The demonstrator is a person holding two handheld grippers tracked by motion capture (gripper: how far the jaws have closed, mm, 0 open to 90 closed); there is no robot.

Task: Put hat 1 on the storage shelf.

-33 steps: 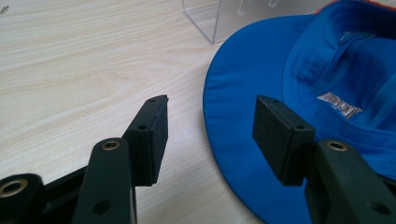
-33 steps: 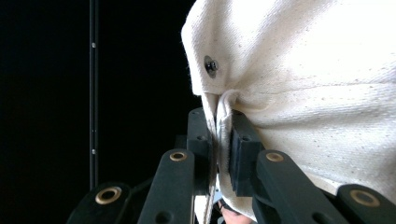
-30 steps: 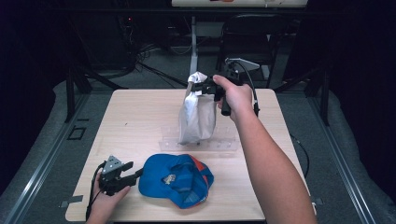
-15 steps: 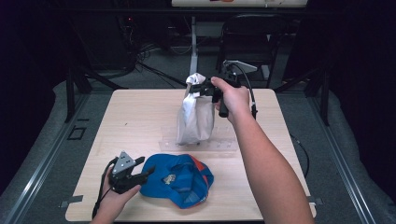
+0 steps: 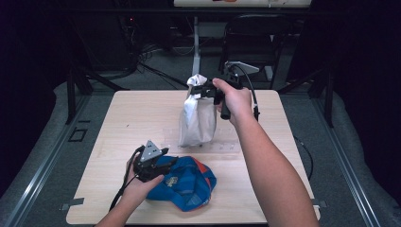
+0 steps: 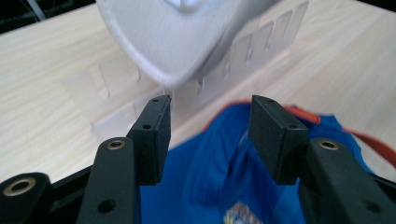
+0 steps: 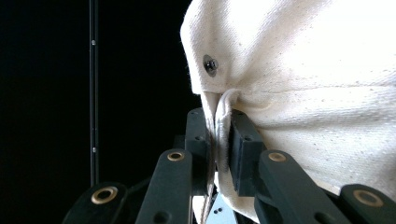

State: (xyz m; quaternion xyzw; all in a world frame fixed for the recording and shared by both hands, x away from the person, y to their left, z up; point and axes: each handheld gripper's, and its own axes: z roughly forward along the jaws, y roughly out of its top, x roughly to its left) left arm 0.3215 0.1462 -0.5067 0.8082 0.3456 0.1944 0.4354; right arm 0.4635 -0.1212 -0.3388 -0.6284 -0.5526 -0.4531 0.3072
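A white cap [image 5: 196, 118] hangs above the middle of the table, its lower edge near the tabletop. My right gripper [image 5: 202, 90] is shut on the top of it. In the right gripper view the jaws [image 7: 219, 140] pinch a fold of the white cap's cloth [image 7: 303, 88] beside a metal eyelet. A blue cap [image 5: 188, 183] with orange trim lies at the table's front. My left gripper [image 5: 166, 163] stands open at the blue cap's left edge. In the left gripper view its jaws [image 6: 210, 123] straddle the blue cap [image 6: 210, 182] with a gap on both sides, and the white cap [image 6: 177, 42] hangs beyond.
A clear plastic slotted rack [image 5: 222, 145] lies flat on the wooden table [image 5: 127, 118] under the white cap; it shows as the clear rack [image 6: 116, 98] in the left gripper view. A chair [image 5: 255, 42] and cables stand behind the table.
My left gripper has moved right and forward, from beside the blue cap to over its left edge. The right gripper with the white cap has barely moved.
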